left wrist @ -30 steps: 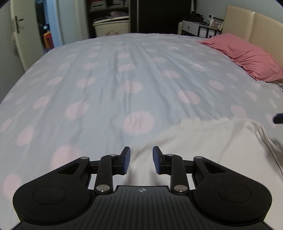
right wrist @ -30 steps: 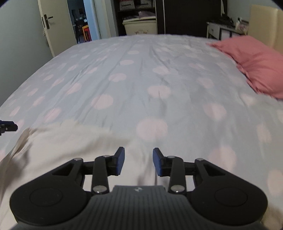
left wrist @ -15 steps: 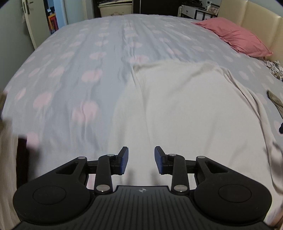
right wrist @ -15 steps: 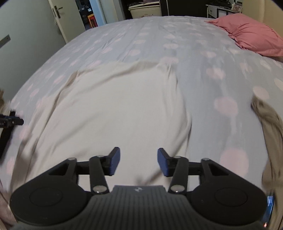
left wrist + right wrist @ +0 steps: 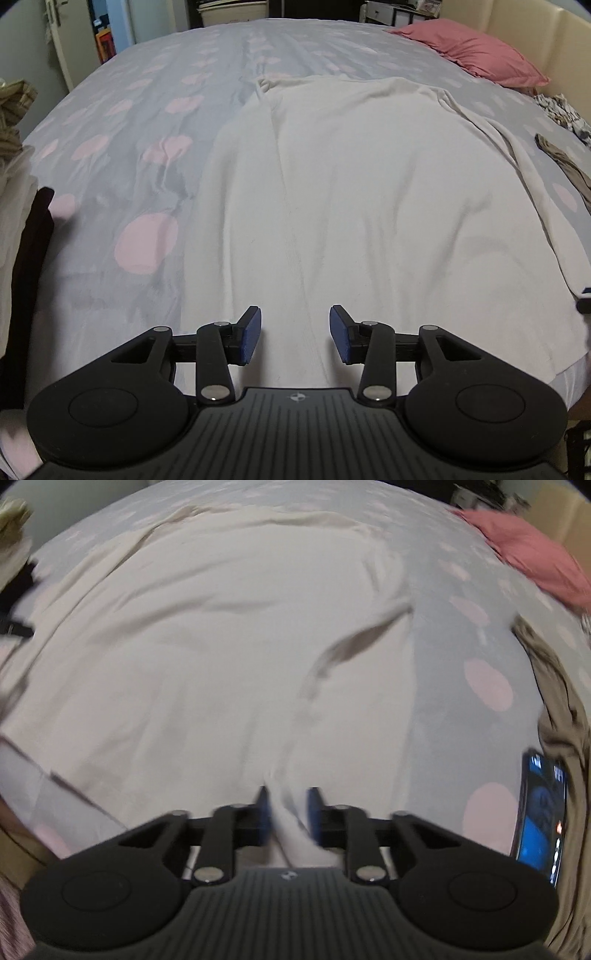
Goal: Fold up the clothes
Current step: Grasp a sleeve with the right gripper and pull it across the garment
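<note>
Between the right gripper's (image 5: 286, 814) part-closed jaws, a ridge of the cream garment (image 5: 207, 642) is caught; the left gripper (image 5: 294, 334) is held open and empty above its near hem, the garment stretching lengthwise ahead.

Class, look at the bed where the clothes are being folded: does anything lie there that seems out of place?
Yes. A phone with its screen lit lies on the bedsheet, beside a crumpled tan garment and near the white garment; it could get caught in the folding.
</note>
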`<state>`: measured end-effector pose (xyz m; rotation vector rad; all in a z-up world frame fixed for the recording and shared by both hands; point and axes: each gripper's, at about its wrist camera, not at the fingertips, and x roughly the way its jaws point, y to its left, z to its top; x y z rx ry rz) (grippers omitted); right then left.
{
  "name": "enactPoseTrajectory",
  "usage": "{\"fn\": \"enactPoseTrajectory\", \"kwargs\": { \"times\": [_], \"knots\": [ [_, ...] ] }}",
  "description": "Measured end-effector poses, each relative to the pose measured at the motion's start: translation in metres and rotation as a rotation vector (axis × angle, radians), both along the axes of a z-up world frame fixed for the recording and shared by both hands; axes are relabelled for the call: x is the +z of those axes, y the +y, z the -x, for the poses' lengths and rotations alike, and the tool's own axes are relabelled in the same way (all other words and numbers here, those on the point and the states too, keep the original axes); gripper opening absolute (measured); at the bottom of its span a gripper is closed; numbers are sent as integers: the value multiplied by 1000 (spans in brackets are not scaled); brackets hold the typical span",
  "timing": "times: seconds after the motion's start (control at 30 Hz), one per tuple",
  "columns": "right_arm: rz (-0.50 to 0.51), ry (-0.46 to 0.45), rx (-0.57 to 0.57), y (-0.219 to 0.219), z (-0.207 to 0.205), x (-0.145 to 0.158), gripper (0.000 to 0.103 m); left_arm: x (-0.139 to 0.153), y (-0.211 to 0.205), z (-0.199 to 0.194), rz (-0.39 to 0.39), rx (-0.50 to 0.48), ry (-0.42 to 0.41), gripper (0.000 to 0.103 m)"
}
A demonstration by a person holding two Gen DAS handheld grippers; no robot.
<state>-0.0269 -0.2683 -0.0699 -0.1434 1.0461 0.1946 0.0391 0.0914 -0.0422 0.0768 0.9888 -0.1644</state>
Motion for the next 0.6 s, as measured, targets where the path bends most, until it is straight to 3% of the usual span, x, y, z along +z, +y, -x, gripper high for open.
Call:
{"fn": "enactPoseTrajectory", "kwargs": {
  "times": [0.3,0.6],
  "knots": [
    [-116,6,-110,-43,-6,45,7,-1,5,-2,33,36,7,39],
    [-18,-91,-323,-141,-38,97,6,-5,-3,-6,33,0,29,39]
  ]
}}
